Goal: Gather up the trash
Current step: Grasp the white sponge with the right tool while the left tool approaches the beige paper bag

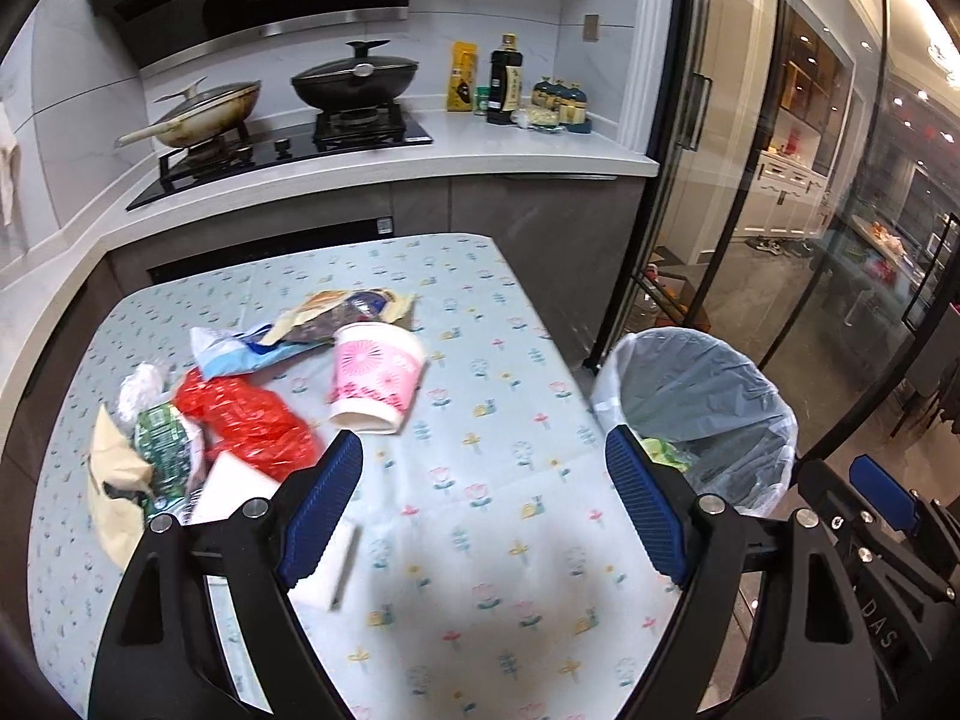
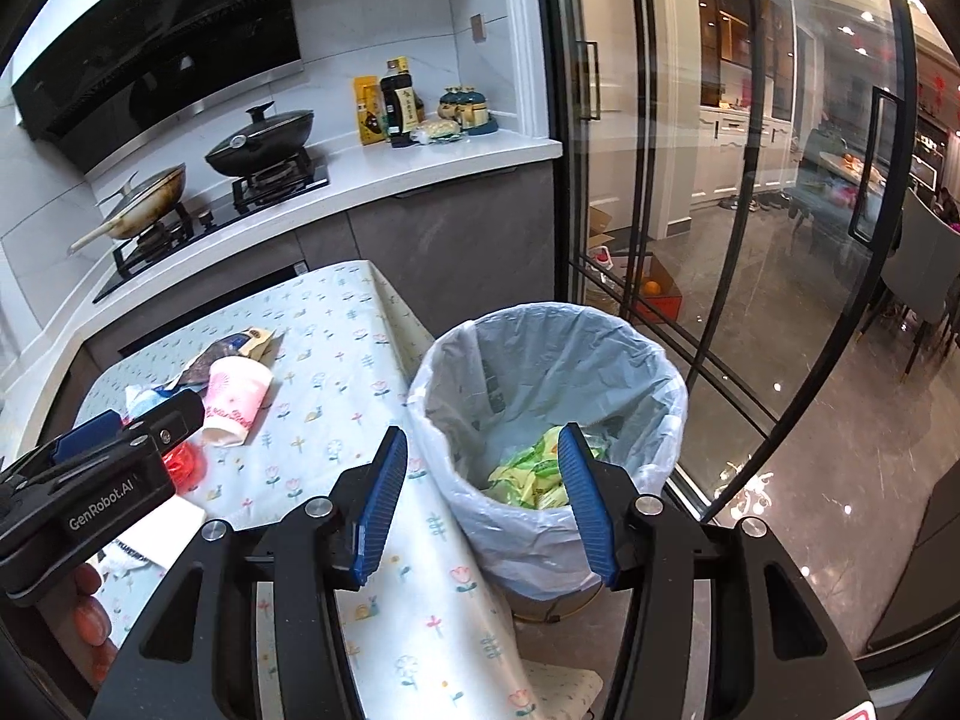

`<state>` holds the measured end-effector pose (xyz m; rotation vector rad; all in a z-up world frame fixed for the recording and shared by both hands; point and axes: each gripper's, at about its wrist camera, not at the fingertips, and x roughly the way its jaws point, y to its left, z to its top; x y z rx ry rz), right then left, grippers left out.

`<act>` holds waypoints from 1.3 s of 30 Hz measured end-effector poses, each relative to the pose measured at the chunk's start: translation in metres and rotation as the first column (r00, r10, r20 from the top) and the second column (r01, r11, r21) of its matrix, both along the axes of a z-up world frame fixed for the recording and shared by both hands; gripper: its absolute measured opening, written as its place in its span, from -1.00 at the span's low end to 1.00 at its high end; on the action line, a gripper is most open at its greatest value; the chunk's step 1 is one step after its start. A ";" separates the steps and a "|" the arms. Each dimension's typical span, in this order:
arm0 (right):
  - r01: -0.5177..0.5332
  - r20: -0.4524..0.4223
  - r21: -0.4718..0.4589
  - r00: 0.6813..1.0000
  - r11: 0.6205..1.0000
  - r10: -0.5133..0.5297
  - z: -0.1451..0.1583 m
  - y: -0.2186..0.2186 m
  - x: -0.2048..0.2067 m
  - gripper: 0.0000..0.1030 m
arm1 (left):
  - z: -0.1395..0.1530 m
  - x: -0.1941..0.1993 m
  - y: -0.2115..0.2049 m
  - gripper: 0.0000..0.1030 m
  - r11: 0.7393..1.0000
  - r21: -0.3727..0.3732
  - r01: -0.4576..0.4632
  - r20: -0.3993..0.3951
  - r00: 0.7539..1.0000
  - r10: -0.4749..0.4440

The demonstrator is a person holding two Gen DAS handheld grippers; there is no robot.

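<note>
Left gripper (image 1: 483, 468) stood wide, nothing between the blue pads, over bare tablecloth (image 1: 480, 540) near the table's middle. Right gripper (image 2: 483, 480) stood about half open, also empty, above the lined trash bin (image 2: 672, 396) just off the table's right edge. Yellow-green wrapper (image 2: 528, 474) already lay in the bin's bottom.

Remaining trash clustered on the table's left and far-left:
- Pink paper cup (image 1: 375, 375), on its side, mouth toward the far end, base nearer. Judged light, thin-walled, easily crushed, prone to rolling. Best taken across the body near the stiffer base ring, with light squeeze.
- Red plastic bag (image 1: 252, 420), crumpled, left of the cup. Judged nearly weightless, soft, slippery; pinch on a bunched fold, not a flat face.
- Blue-white wrapper (image 1: 240, 351) and brown snack packet (image 1: 336, 315), overlapping, just beyond the cup. Judged flat, crinkly film; an upturned edge needed for purchase.
- Green-labelled wrapper (image 1: 162, 444) and cream paper (image 1: 114, 480), at the left edge, touching. Contents not readable.
- White flat sheet or card (image 1: 234, 483), partly hidden behind the left finger; kind not determined.

Cup judged the easiest next pick: nearest the open left claw, and the only item with a stiff shape.
</note>
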<state>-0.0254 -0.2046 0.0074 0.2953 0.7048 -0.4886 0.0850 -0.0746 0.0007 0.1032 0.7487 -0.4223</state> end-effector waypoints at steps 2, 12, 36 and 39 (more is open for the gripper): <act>-0.017 -0.004 -0.002 1.000 1.000 0.017 -0.001 0.010 0.004 0.01 | -0.001 0.001 0.013 0.54 1.000 0.005 -0.021 -0.001 1.000 0.021; -0.108 -0.030 0.007 0.994 0.994 0.108 -0.011 0.067 0.029 0.07 | -0.015 0.014 0.094 0.62 0.988 0.038 -0.150 -0.023 0.988 0.151; -0.400 -0.093 0.094 0.908 0.912 0.408 -0.060 0.210 0.101 0.38 | -0.064 0.059 0.279 0.81 0.891 -0.010 -0.453 -0.213 0.872 0.441; -0.420 -0.101 0.106 0.897 0.901 0.430 -0.066 0.221 0.109 0.38 | -0.070 0.063 0.289 0.81 0.882 -0.019 -0.471 -0.239 0.859 0.453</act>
